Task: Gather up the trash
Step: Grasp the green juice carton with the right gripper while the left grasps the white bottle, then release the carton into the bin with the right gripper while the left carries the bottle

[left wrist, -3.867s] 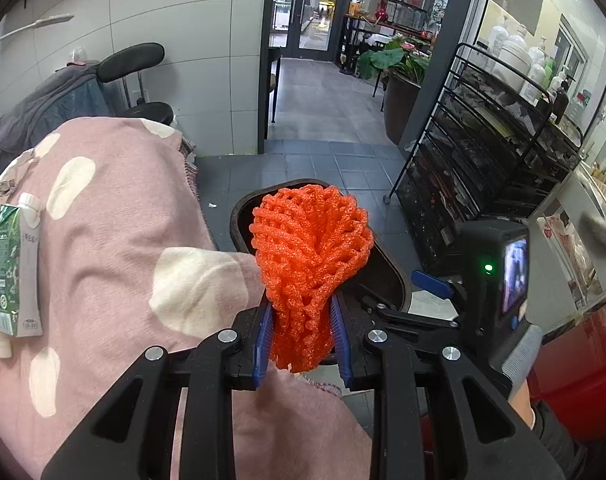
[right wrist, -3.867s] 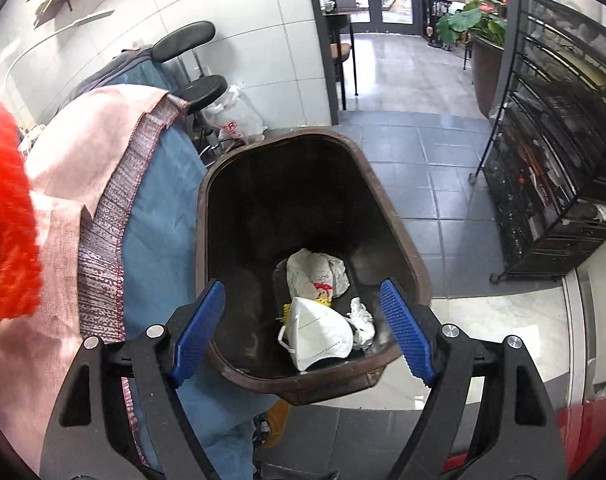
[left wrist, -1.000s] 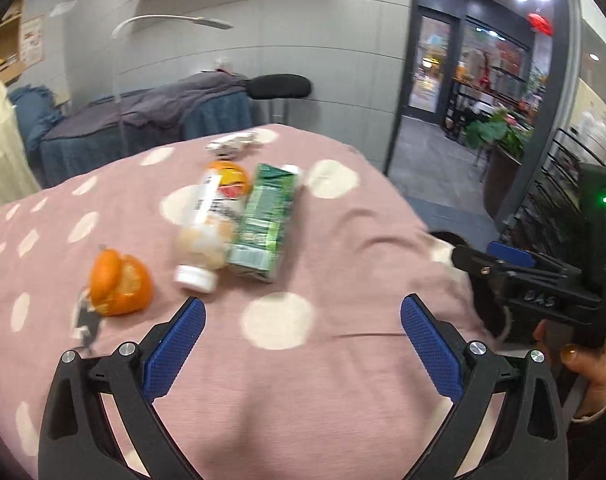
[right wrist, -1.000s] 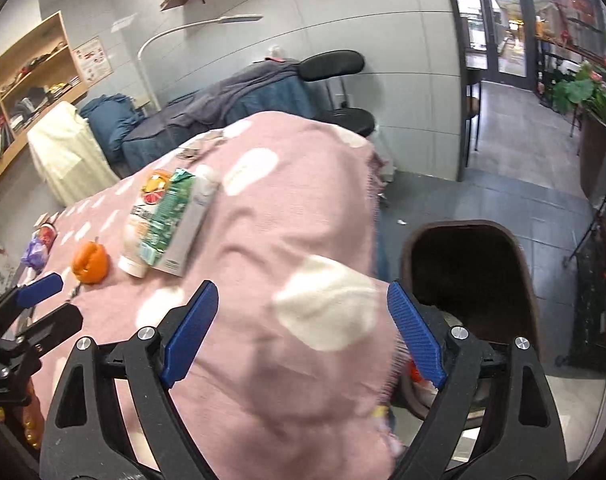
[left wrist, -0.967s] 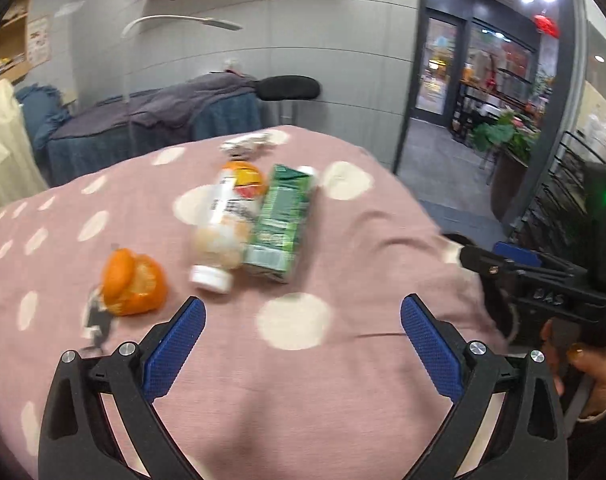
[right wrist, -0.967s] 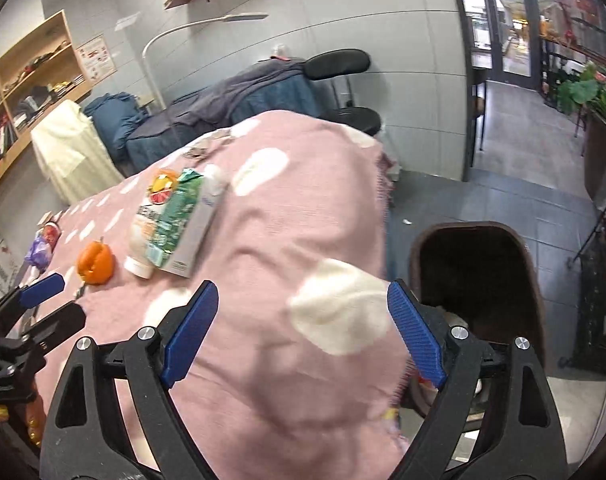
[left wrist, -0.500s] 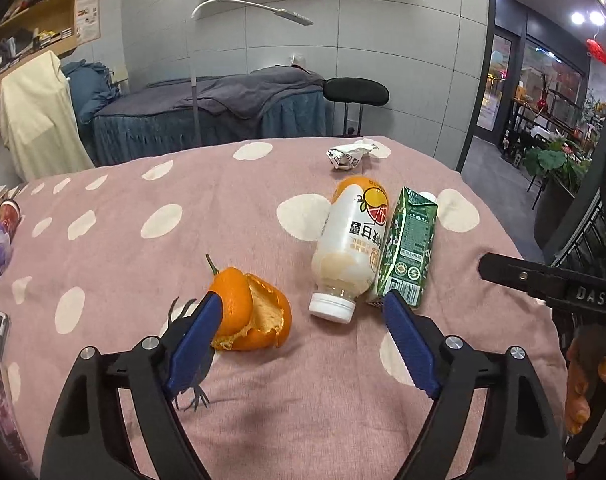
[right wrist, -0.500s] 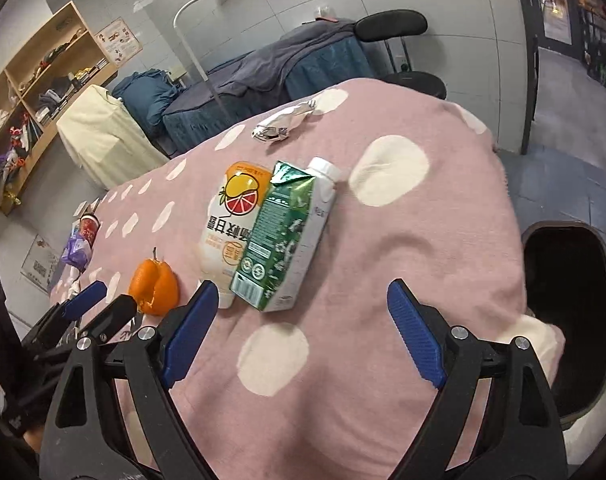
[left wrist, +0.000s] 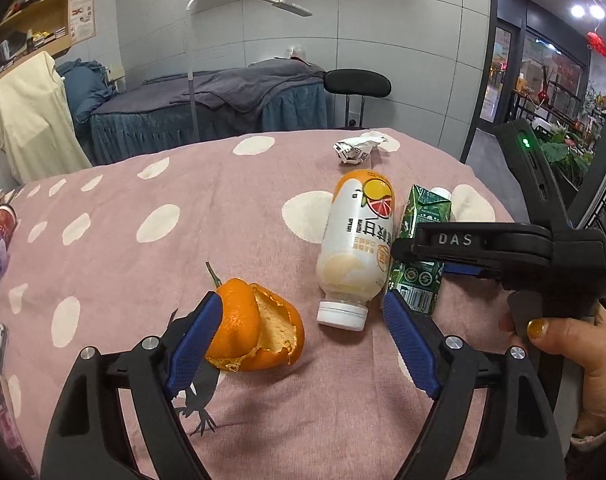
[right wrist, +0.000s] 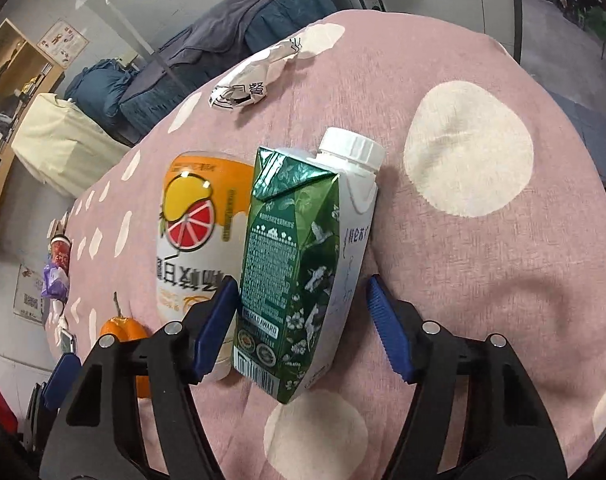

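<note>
Trash on the pink white-dotted blanket (left wrist: 231, 208) is now the target: the orange foam net the left gripper (left wrist: 303, 336) carried seconds ago is gone, and both tools have swung back from the brown bin. That gripper hangs wide open and empty around the torn orange peel (left wrist: 259, 330); the right gripper (right wrist: 301, 334), open too, straddles the green drink carton (right wrist: 295, 264) beside the white juice bottle (right wrist: 195, 248). A crumpled wrapper (right wrist: 251, 80) lies farther off. Behind, a grey-draped bed (left wrist: 223, 96) meets tiled wall.
</note>
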`<action>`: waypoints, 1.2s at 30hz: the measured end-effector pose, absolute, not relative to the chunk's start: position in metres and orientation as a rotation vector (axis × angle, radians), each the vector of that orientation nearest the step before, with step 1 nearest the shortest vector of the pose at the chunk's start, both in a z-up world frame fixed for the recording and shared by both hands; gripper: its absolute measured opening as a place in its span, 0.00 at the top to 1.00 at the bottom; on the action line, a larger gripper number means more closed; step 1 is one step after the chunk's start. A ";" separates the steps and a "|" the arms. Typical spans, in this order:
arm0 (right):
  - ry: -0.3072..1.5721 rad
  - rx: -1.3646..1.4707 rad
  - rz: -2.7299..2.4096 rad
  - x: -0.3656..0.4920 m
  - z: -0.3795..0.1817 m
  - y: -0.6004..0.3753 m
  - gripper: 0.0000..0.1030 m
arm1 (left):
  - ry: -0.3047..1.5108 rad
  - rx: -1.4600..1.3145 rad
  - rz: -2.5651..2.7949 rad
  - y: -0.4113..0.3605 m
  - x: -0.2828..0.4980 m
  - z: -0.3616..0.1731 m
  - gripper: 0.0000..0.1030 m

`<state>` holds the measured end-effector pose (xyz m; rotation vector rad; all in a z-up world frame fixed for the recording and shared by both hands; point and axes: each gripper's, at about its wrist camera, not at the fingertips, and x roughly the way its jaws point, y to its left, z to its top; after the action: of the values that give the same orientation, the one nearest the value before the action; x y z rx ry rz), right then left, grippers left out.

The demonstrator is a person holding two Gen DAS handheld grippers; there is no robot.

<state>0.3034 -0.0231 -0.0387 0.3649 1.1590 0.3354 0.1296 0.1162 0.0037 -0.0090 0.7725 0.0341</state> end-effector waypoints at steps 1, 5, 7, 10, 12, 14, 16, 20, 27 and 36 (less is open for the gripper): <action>1.169 0.381 0.329 0.308 -0.041 -0.023 0.36 | 0.778 -0.011 0.031 0.115 0.131 0.002 0.22; 1.160 0.387 0.324 0.317 -0.048 -0.021 0.36 | 0.800 -0.012 0.011 0.104 0.137 -0.003 0.22; 1.130 0.346 0.345 0.312 -0.044 -0.018 0.41 | 0.807 0.003 0.003 0.097 0.143 -0.005 0.23; 1.097 0.357 0.365 0.303 -0.035 -0.026 0.44 | 0.822 0.034 -0.003 0.087 0.153 -0.011 0.24; 1.043 0.343 0.370 0.296 -0.021 -0.032 0.44 | 0.835 0.044 -0.005 0.082 0.159 -0.016 0.25; 0.977 0.324 0.372 0.288 -0.004 -0.043 0.44 | 0.848 0.048 -0.003 0.079 0.165 -0.020 0.25; 0.936 0.332 0.377 0.282 0.010 -0.055 0.44 | 0.868 0.044 -0.006 0.076 0.172 -0.025 0.26; 0.883 0.350 0.375 0.267 0.030 -0.083 0.44 | 0.925 0.060 -0.032 0.062 0.190 -0.037 0.26; 0.817 0.378 0.364 0.226 0.042 -0.128 0.44 | 0.997 0.091 -0.031 0.047 0.212 -0.054 0.30; 0.776 0.398 0.284 0.195 0.039 -0.189 0.44 | 1.059 0.047 -0.006 0.051 0.230 -0.063 0.40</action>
<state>0.1949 -0.1889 0.0394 0.3977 0.7763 0.2840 0.2295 0.0512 -0.0634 0.0472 1.0591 -0.0060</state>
